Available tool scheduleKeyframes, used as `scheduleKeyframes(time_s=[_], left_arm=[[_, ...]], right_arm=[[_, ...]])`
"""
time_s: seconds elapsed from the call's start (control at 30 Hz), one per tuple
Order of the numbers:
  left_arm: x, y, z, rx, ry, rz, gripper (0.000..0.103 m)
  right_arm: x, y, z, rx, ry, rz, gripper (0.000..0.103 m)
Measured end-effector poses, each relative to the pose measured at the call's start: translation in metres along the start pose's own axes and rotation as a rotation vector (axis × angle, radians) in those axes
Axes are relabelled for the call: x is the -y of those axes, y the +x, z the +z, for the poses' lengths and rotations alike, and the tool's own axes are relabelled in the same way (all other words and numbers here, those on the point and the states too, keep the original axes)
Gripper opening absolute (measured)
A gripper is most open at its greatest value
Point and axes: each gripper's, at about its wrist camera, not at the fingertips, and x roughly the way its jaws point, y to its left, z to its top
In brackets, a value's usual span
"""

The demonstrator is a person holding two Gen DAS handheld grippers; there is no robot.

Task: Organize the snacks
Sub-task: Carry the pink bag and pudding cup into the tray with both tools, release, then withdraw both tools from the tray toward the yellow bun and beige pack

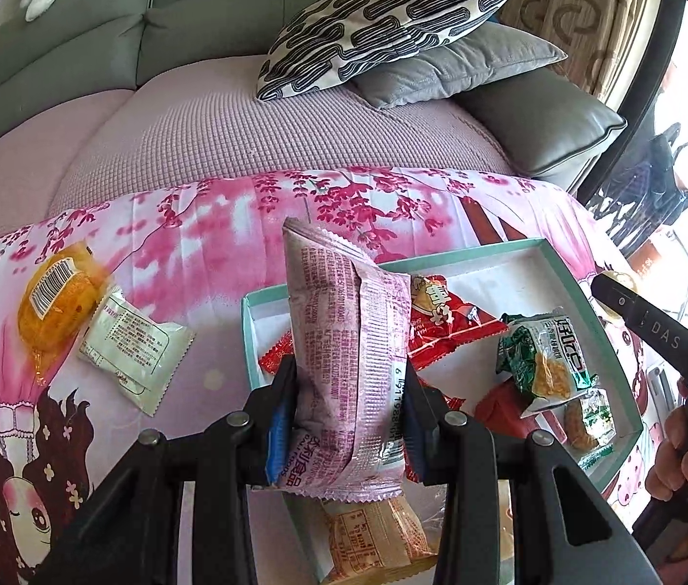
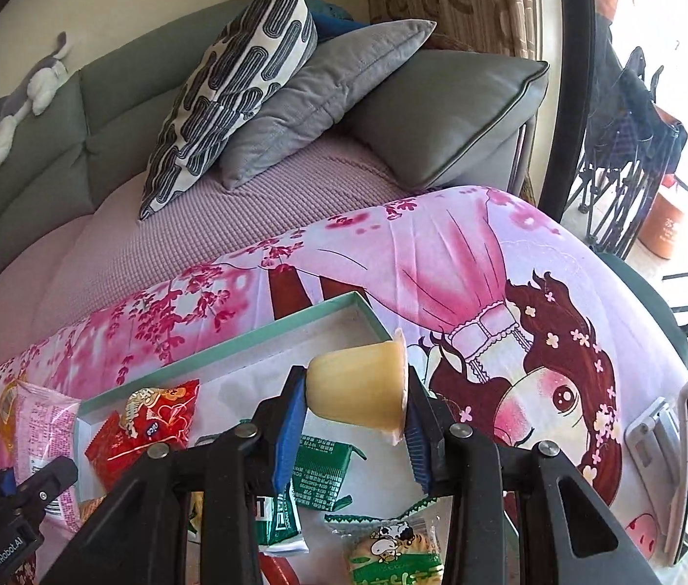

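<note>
My left gripper (image 1: 348, 390) is shut on a long pink snack packet (image 1: 344, 341), held upright above the near left part of a shallow teal-rimmed white box (image 1: 553, 263). In the box lie red packets (image 1: 446, 321) and green packets (image 1: 546, 360). My right gripper (image 2: 356, 402) is shut on a pale yellow jelly cup (image 2: 358, 385), lying sideways between the blue pads, over the box's (image 2: 295, 326) right end. The left gripper (image 2: 17, 497) with its pink packet (image 2: 46, 434) shows at the lower left of the right wrist view. The right gripper's body (image 1: 656, 331) shows at the right edge of the left wrist view.
The box sits on a pink cartoon-print cloth (image 1: 197, 243). An orange-wrapped cake (image 1: 58, 302) and a white packet (image 1: 134, 346) lie on the cloth to the left. Behind is a grey sofa with a patterned cushion (image 1: 383, 29) and a grey cushion (image 1: 461, 68). A person's hand (image 1: 675, 463) holds the right tool.
</note>
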Motion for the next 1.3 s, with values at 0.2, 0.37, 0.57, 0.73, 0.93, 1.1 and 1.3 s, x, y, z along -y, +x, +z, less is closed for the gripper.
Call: scheduleKeyframes(time_s=[0.2, 0.37, 0.57, 0.73, 0.93, 1.1, 1.3], left_arm=[[-0.005, 0.007, 0.001, 0.016, -0.020, 0.007, 0.040], [-0.009, 0.012, 0.001, 0.013, -0.035, 0.015, 0.040], [-0.007, 0.016, -0.001, -0.004, -0.030, 0.029, 0.042], [-0.008, 0.020, -0.002, -0.036, -0.035, 0.044, 0.057], [-0.011, 0.018, -0.003, -0.057, -0.041, 0.044, 0.062], [-0.014, 0.010, -0.003, -0.079, -0.062, 0.043, 0.067], [-0.014, -0.010, -0.005, -0.061, -0.047, 0.066, 0.075]], right_arm=[[-0.003, 0.012, -0.002, -0.023, 0.001, 0.016, 0.039], [0.000, 0.021, -0.005, -0.057, 0.009, 0.022, 0.039], [0.001, 0.030, -0.009, -0.106, 0.014, 0.014, 0.040], [0.006, 0.031, -0.009, -0.123, 0.037, 0.015, 0.043], [0.007, 0.024, -0.006, -0.130, 0.044, 0.009, 0.061], [0.007, 0.008, -0.005, -0.117, 0.040, -0.006, 0.073], [0.004, -0.013, -0.010, -0.118, 0.034, -0.007, 0.077]])
